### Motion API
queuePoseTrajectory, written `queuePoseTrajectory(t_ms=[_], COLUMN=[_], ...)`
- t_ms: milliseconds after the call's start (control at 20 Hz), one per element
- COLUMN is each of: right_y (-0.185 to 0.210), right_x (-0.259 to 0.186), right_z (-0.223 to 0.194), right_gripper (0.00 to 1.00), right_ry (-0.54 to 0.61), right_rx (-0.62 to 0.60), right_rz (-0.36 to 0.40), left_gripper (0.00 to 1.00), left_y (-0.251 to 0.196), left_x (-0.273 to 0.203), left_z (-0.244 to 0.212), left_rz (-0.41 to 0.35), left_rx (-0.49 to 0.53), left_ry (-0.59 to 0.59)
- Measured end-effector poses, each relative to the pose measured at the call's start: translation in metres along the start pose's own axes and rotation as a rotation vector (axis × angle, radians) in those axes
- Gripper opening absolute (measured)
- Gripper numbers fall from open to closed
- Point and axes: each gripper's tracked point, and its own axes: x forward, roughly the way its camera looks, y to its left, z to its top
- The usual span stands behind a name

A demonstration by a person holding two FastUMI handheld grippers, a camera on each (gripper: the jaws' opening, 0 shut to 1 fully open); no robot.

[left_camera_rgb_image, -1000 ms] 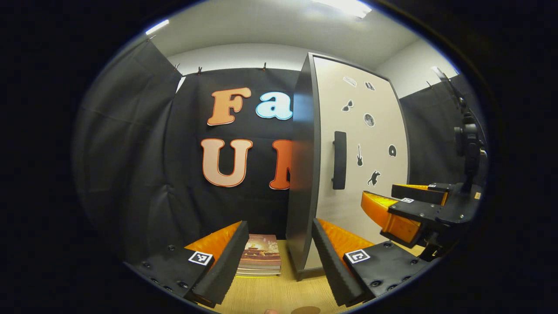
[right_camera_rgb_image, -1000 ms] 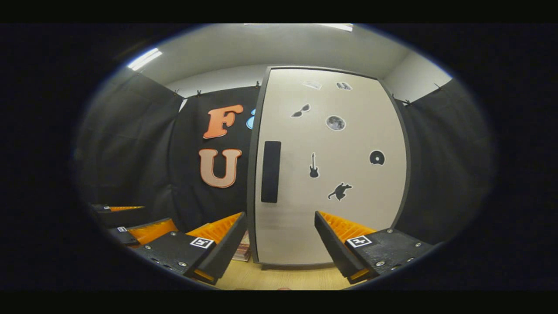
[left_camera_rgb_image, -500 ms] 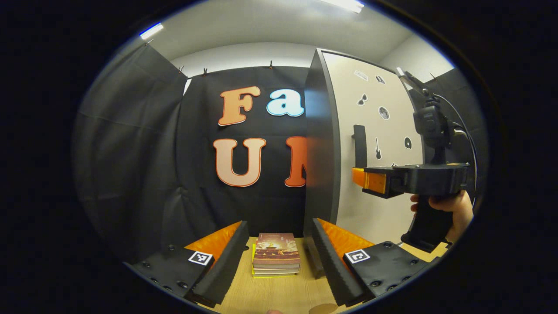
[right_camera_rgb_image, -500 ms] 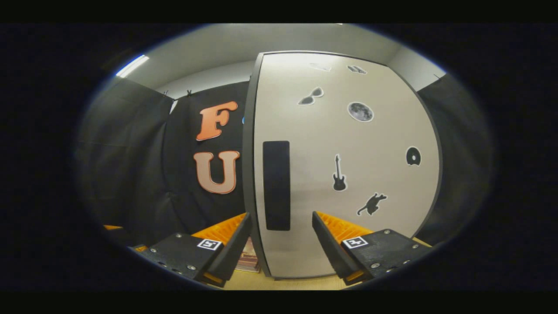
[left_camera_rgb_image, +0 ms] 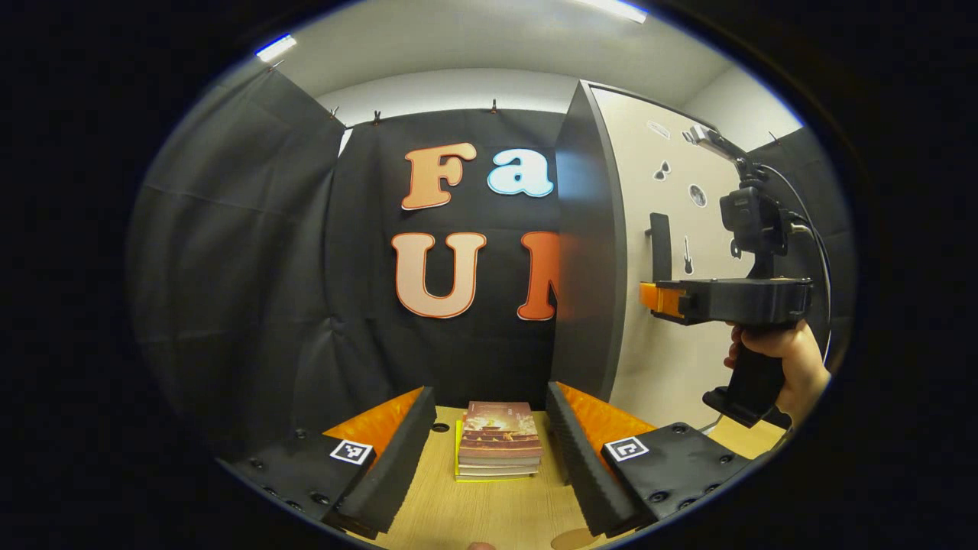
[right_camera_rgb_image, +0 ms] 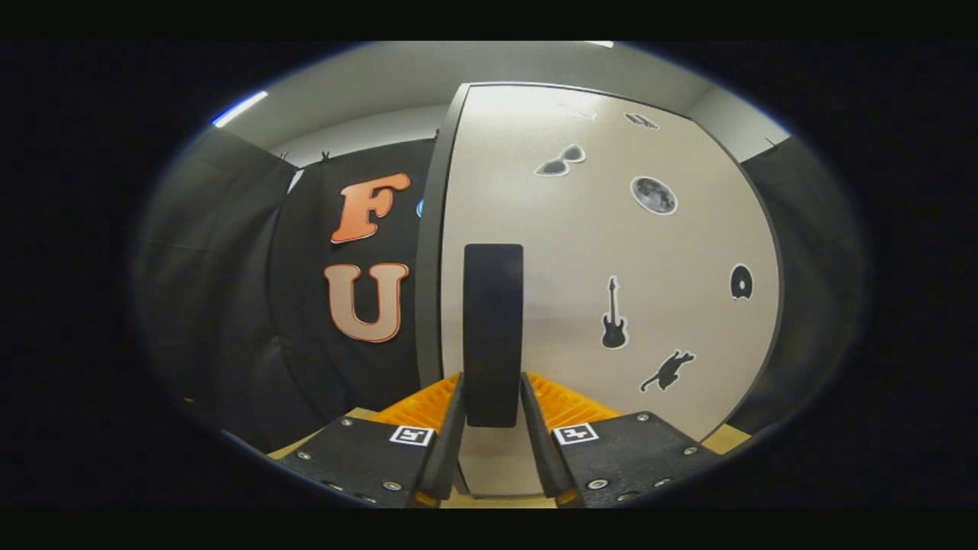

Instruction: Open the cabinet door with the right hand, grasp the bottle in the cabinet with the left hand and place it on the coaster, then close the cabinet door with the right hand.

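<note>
**Handle clamped — door not yet swung**

Door handle [right_camera_rgb_image: 493, 334] caught between the right gripper [right_camera_rgb_image: 493, 428] fingers, low on the bar, both fingers pressed against its sides. Half a second before, spread wide with the handle ahead and between them; since then driven forward and narrowed onto it. Cabinet door [right_camera_rgb_image: 611, 229] flat and shut straight ahead of that gripper, stickers scattered above and to its right. Seen from the left gripper view, the same right gripper [left_camera_rgb_image: 649, 296] level at the handle [left_camera_rgb_image: 659, 248], a hand [left_camera_rgb_image: 779, 363] wrapped round its grip.

Bottle presumably behind the closed door — nowhere visible yet. Left gripper [left_camera_rgb_image: 489, 451] spread wide, holding nothing, parked over the wooden tabletop [left_camera_rgb_image: 489, 512] with a stack of books [left_camera_rgb_image: 497, 441] just ahead between its fingers. Brown disc at the bottom edge, below that gripper, probably the coaster [left_camera_rgb_image: 571, 539], mostly cut off.

Judged: grasp made, so next an outward pull to swing the door; left reach only after that.
</note>
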Motion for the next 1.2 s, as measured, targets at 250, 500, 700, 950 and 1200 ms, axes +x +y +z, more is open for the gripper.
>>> queuePoseTrajectory(t_ms=[250,500,700,950,1200], right_y=[0.000,0.000,-0.002,-0.007,-0.019], right_x=[-0.002,-0.006,-0.017,-0.050,-0.092], right_z=[0.000,0.002,0.002,0.013,0.017], right_gripper=[0.24,0.19,0.19,0.15,0.16], right_ry=[-0.002,-0.012,-0.019,-0.038,-0.029], right_rx=[0.028,0.039,0.056,0.060,0.081], right_rz=[-0.025,-0.034,-0.072,-0.115,-0.096], left_gripper=[0.95,0.95,0.95,0.95,0.95], left_y=[0.009,0.019,0.024,0.015,-0.018], left_x=[-0.006,-0.008,0.001,0.016,0.008], left_z=[-0.004,-0.009,-0.012,-0.005,0.000], left_rz=[0.013,0.022,0.006,-0.071,-0.129], left_rx=[0.006,-0.005,-0.004,0.009,0.000], left_ry=[0.012,0.025,0.029,0.028,0.011])
